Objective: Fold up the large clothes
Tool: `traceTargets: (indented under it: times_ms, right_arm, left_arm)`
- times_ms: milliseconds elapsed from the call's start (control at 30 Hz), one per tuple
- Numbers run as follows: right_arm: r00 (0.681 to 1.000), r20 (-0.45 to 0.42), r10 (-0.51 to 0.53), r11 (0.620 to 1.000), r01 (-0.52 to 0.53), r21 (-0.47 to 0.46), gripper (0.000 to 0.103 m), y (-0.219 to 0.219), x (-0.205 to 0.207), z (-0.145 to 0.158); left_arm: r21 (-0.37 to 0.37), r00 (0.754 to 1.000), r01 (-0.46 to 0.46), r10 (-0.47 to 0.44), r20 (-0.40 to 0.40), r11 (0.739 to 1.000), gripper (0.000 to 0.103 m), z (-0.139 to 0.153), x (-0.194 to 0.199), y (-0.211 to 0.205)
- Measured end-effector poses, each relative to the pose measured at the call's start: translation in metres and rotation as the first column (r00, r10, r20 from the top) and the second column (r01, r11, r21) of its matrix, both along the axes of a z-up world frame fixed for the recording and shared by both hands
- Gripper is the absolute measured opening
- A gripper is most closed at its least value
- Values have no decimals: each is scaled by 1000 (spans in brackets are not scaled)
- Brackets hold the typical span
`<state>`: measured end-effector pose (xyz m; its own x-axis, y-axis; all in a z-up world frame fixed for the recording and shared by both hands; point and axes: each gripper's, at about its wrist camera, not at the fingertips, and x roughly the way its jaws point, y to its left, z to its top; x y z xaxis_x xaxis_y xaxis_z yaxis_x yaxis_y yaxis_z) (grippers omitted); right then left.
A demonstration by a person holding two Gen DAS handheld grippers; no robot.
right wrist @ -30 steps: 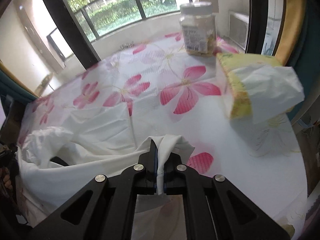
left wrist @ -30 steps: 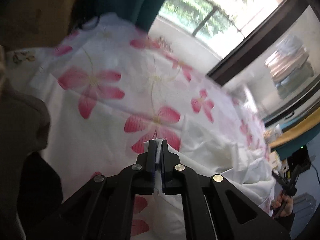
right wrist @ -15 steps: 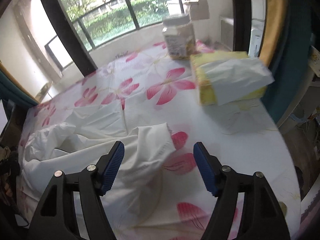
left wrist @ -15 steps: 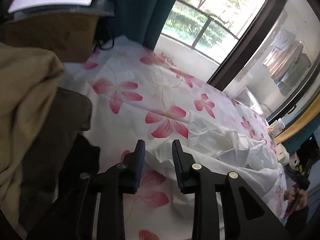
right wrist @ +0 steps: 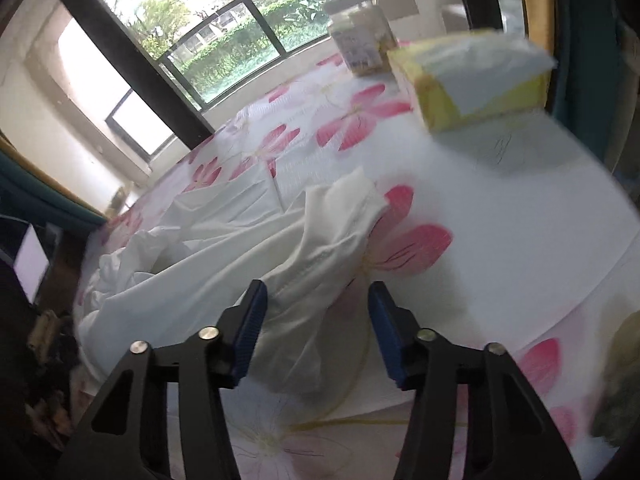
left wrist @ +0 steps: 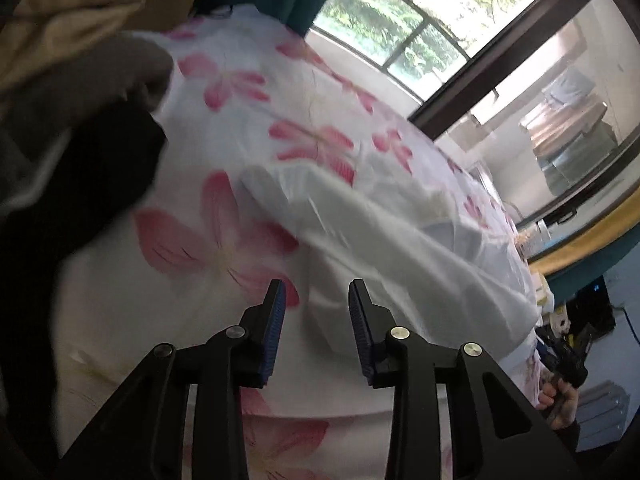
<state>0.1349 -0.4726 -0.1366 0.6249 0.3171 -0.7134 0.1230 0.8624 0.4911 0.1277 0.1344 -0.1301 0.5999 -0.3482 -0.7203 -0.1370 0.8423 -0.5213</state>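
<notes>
Left claw (left wrist: pixel 316 294) jaws apart, have just been opening, nothing pinched; edge of white garment (left wrist: pixel 380 232) lies on the tabletop past the tips, at 12 to 2 o'clock from them, no pad pressing on it. Right claw (right wrist: pixel 316 300) jaws apart too, wider gap, have just been closing in from wider; white sleeve (right wrist: pixel 332 248) of the garment lies loose in the gap between the blue pads (right wrist: pixel 250 320), not gripped, cuff end pointing to 1 o'clock. Garment spread crumpled across the tabletop (right wrist: pixel 500 240), which has a white cloth with pink flowers. In right view the bulk of it sits at 9 to 11 o'clock from the claw. Yellow tissue pack (right wrist: pixel 476 80) at 1 o'clock far side, clear jar (right wrist: pixel 362 40) just behind it at 12. Left view: pile of beige and dark clothes (left wrist: pixel 80 92) at 10 o'clock on the tabletop edge, blurred. Person's hand (left wrist: pixel 560 392) holding the other claw's handle at 3 o'clock low. Window (right wrist: pixel 240 32) with greenery beyond the tabletop
</notes>
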Motion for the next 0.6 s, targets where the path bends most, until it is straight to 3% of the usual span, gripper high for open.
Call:
traceTargets:
  times_ms: [100,200,300,500,600]
  right_arm:
    - [1000,19,17,1000,-17,25,19,3,1,-1]
    - [999,42,23,1000,-23,13,6,5,1,6]
    - [997,77,24,1000,-22,-16,4,7,-2,17]
    - [993,114,16,999,-12,-38,3,6,-5,31]
    - [991,136,21,999,-14,-51,3,8,-8,38]
  left_arm:
    - [-13,1000,24,-24,2,1000,35,-8,5,-6]
    - [-35,1000,29,-28,8,999,35,-11,13,-8]
    - [-46,999,24,-22,46,999,35,-6,19,-6]
    - [-113,1000,12,-12,-1,994,35,-20,40,-3]
    - [-93,1000,-1,1,2,996,34,-21,44,-6]
